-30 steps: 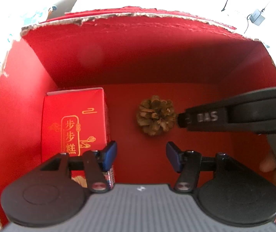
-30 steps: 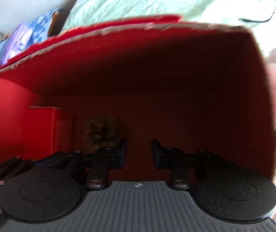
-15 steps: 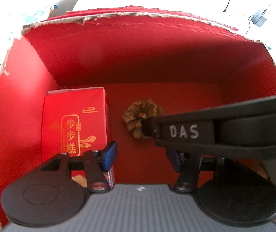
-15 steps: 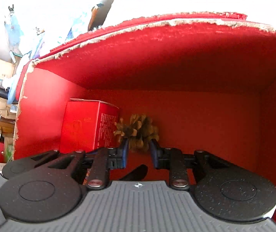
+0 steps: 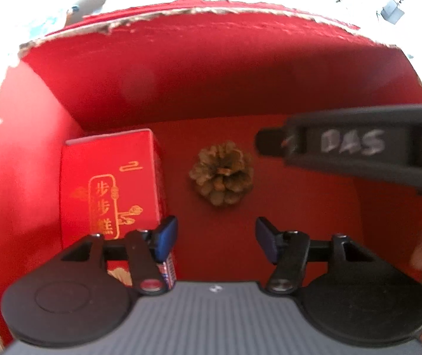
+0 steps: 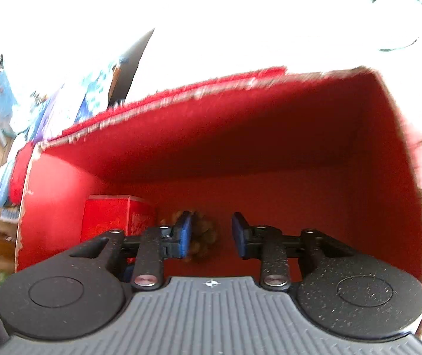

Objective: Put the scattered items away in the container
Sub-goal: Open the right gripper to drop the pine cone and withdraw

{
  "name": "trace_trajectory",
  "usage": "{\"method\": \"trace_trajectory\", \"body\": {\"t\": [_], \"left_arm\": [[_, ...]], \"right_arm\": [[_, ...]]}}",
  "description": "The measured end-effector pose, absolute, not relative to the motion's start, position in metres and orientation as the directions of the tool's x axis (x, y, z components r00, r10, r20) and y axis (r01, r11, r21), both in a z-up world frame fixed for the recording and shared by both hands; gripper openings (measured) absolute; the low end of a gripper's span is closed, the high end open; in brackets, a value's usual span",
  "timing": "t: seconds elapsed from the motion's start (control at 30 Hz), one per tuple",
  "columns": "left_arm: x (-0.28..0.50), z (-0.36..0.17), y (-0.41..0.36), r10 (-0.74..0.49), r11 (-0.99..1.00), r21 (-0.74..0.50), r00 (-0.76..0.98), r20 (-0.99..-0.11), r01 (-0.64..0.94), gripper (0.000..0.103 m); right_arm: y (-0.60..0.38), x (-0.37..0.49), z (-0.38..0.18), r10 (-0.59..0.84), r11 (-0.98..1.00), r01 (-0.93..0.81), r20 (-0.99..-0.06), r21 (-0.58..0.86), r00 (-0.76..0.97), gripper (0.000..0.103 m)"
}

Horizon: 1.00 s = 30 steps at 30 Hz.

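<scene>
Left wrist: scaly pinecone [image 5: 222, 174], ragged-rimmed box [image 5: 181, 11]

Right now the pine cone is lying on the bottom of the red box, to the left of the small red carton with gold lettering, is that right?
Not quite. The pine cone does lie on the bottom of the red box, but to the right of the small red carton, not the left. The left wrist view shows this clearly.
</scene>
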<state>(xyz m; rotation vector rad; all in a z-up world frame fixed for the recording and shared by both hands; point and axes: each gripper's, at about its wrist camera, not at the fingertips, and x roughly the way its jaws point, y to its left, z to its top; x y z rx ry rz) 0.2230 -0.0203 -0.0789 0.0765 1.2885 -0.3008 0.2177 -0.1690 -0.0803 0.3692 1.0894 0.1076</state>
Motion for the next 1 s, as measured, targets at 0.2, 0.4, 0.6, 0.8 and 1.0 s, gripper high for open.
{"method": "trace_trajectory", "body": {"t": [0.2, 0.4, 0.6, 0.8, 1.0], "left_arm": [[0.221, -0.067, -0.022, -0.188, 0.966, -0.131, 0.259, -0.947, 0.221, 0.061], [0.186, -0.034, -0.034, -0.152, 0.973, -0.067, 0.398, -0.905, 0.221, 0.09], [0.167, -0.02, -0.048, -0.117, 0.977, -0.016, 0.472, -0.874, 0.212, 0.09], [0.157, -0.024, -0.042, -0.096, 0.982, 0.003, 0.515, -0.852, 0.189, 0.091], [0.133, -0.016, -0.05, -0.084, 0.984, 0.018, 0.554, -0.828, 0.175, 0.094]], "right_arm": [[-0.158, 0.198, -0.064, 0.221, 0.935, 0.124, -0.817, 0.333, 0.532, 0.04], [-0.166, 0.175, -0.05, 0.218, 0.948, 0.066, -0.785, 0.312, 0.581, 0.04], [-0.172, 0.161, -0.036, 0.183, 0.956, 0.065, -0.755, 0.285, 0.63, 0.045], [-0.187, 0.132, -0.022, 0.193, 0.949, 0.067, -0.737, 0.307, 0.648, 0.046], [-0.19, 0.106, -0.01, 0.224, 0.947, 0.026, -0.712, 0.321, 0.666, 0.047]]}}
